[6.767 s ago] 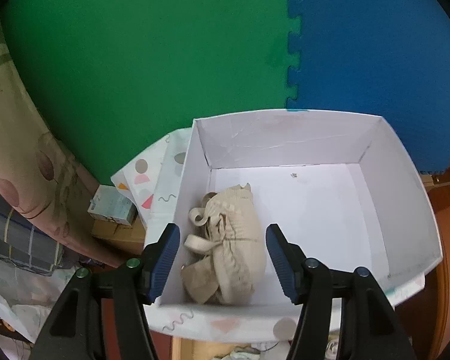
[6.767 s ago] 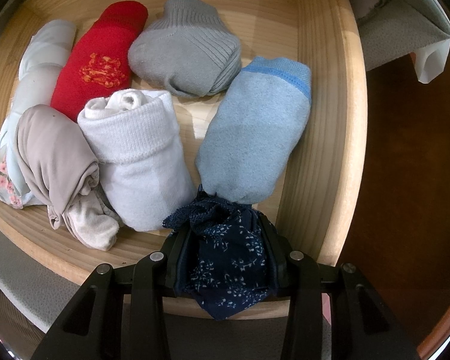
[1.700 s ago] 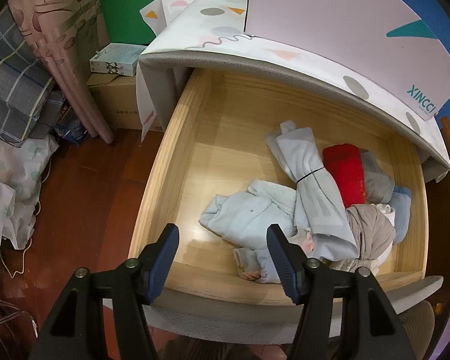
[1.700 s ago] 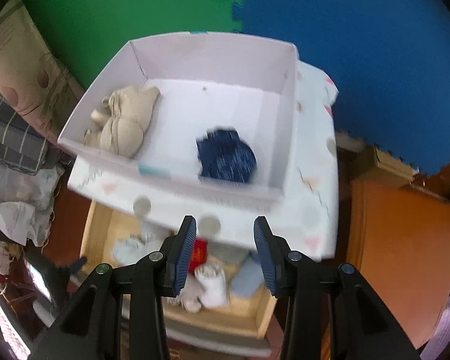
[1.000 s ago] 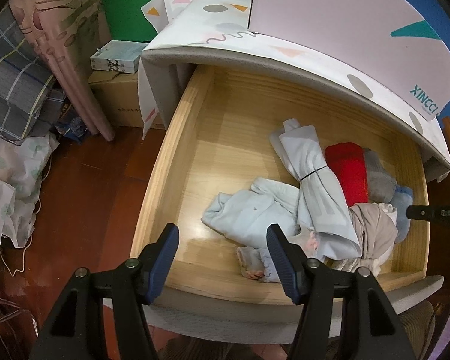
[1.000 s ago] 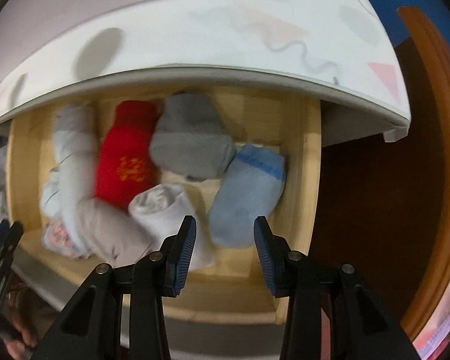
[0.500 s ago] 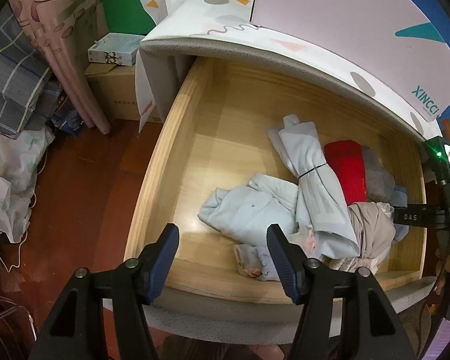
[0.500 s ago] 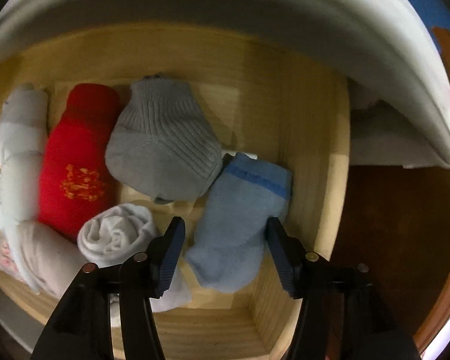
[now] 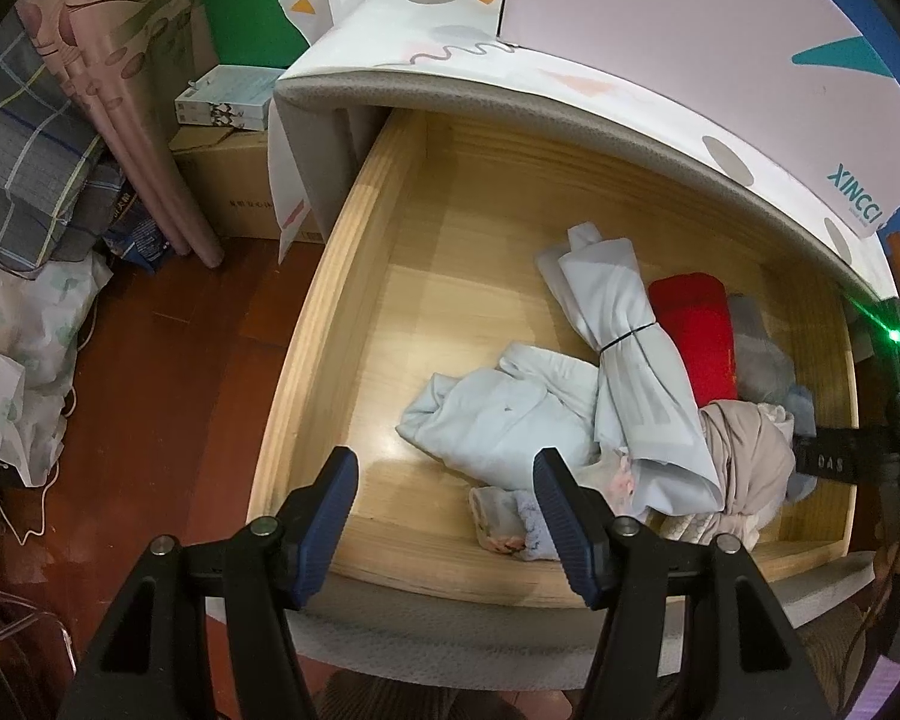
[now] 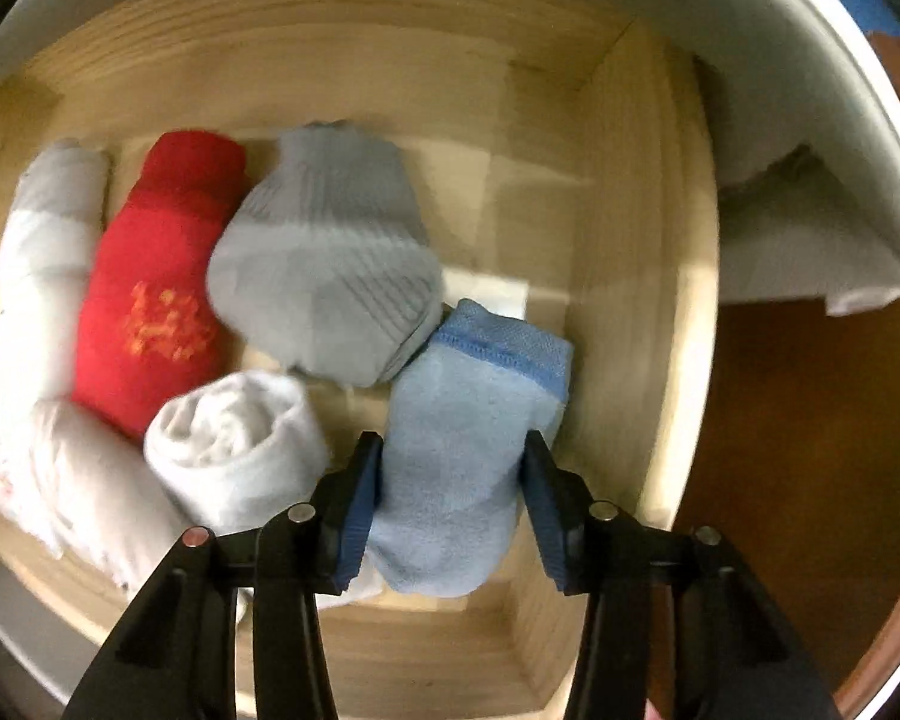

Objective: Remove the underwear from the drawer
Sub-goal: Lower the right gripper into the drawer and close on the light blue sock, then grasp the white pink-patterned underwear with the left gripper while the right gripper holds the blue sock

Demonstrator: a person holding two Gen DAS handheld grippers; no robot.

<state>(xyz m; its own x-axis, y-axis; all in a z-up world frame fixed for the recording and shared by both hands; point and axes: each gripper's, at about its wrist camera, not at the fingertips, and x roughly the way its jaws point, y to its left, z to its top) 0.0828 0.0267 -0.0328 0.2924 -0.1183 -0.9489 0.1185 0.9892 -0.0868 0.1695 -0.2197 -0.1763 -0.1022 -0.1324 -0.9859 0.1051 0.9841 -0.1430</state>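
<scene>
The open wooden drawer (image 9: 336, 324) holds rolled garments. In the right wrist view my right gripper (image 10: 453, 480) is open, its fingers on either side of a light blue roll (image 10: 468, 450) by the drawer's right wall. Beside it lie a grey roll (image 10: 324, 264), a red roll (image 10: 150, 300) and a white roll (image 10: 240, 450). My left gripper (image 9: 444, 492) is open and empty above the drawer's front edge, near a pale blue garment (image 9: 498, 420). The right gripper's body (image 9: 858, 456) shows at the drawer's right end.
A white box marked XINCCI (image 9: 690, 60) stands on the patterned cover over the drawer. Folded fabric (image 9: 24, 180), a rolled mat (image 9: 132, 96) and cardboard boxes (image 9: 228, 120) crowd the red-brown floor at left.
My right gripper dropped from above the white box down into the drawer and now straddles the light blue roll. The left gripper has barely moved.
</scene>
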